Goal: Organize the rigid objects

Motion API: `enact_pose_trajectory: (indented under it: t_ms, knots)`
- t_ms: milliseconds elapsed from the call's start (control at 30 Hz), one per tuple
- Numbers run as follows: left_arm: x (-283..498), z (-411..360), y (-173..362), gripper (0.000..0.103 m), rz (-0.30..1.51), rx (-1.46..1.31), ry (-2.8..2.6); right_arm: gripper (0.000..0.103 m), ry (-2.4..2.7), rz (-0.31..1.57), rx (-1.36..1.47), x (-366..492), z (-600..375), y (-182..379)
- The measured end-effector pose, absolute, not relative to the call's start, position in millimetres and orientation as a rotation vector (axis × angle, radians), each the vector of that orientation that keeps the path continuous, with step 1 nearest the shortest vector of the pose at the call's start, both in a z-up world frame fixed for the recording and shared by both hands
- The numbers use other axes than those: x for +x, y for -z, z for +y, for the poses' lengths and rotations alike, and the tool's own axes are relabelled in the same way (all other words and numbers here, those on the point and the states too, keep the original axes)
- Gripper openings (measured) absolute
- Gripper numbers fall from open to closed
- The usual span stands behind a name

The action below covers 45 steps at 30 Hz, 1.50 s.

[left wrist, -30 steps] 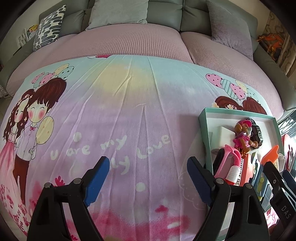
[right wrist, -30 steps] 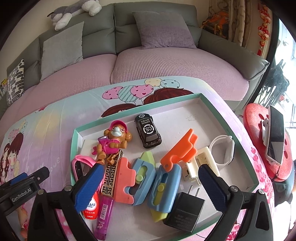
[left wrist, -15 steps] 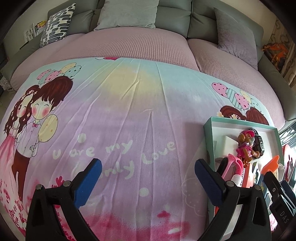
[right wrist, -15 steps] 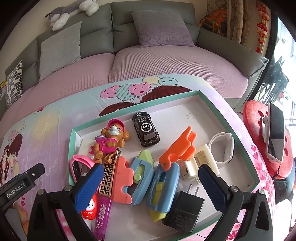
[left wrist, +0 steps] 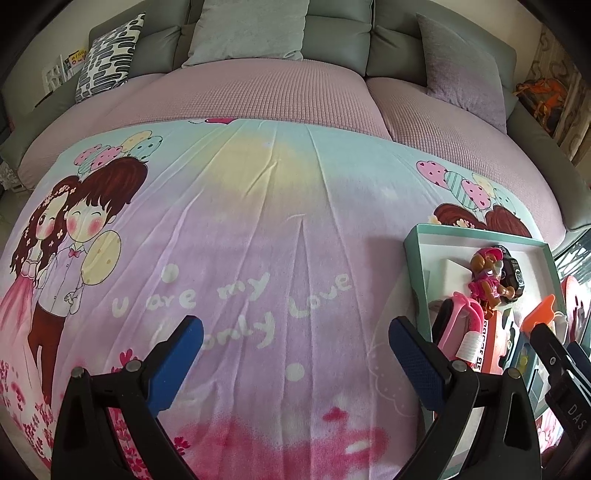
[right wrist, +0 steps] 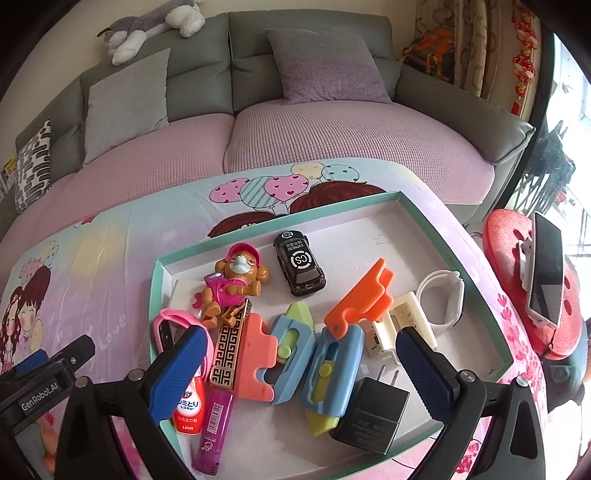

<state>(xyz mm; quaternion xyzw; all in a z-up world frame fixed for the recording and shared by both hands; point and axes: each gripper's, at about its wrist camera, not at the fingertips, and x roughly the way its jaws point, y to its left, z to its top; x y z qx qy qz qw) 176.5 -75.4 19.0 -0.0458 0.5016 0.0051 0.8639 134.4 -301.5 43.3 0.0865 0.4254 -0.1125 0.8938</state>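
Observation:
A teal-rimmed white tray (right wrist: 476, 273) lies on the printed blanket and holds several rigid items: a toy dog in pink (right wrist: 236, 280), a black toy car (right wrist: 300, 262), an orange clip (right wrist: 360, 301), blue cutters (right wrist: 330, 369), a black plug adapter (right wrist: 371, 415), a white ring (right wrist: 445, 295). My right gripper (right wrist: 299, 354) is open and empty above the tray's near side. My left gripper (left wrist: 295, 338) is open and empty over bare blanket, left of the tray (left wrist: 415, 258).
A grey sofa with cushions (left wrist: 247, 31) curves behind the pink-covered seat. A red stool (right wrist: 517, 280) carrying a phone (right wrist: 546, 266) stands right of the tray. A plush toy (right wrist: 151, 26) lies on the sofa back.
Both grippers have drawn back and up slightly, so the tray and blanket print sit a little farther away. Both stay open. Nothing in the tray has moved.

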Motion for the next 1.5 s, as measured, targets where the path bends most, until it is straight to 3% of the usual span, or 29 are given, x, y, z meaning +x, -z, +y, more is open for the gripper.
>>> enact_pose_trajectory:
  t_ms: [400, 833, 1500]
  knots:
    - [113.9, -64.1, -33.5, 0.1, 0.928, -0.063, -0.002, 0.103, 0.178, 0.822, 0.225, 83.5, -288.3, -56.2]
    - [42.6, -46.5, -27.6, 0.1, 0.915, 0.044, -0.029, 0.103, 0.148, 0.84, 0.185, 21.0, -262.9, -44.1]
    - [18.2, -36.9, -32.2, 0.1, 0.897, 0.069, -0.08, 0.103, 0.141, 0.783, 0.162, -13.9, -245.1, -28.5]
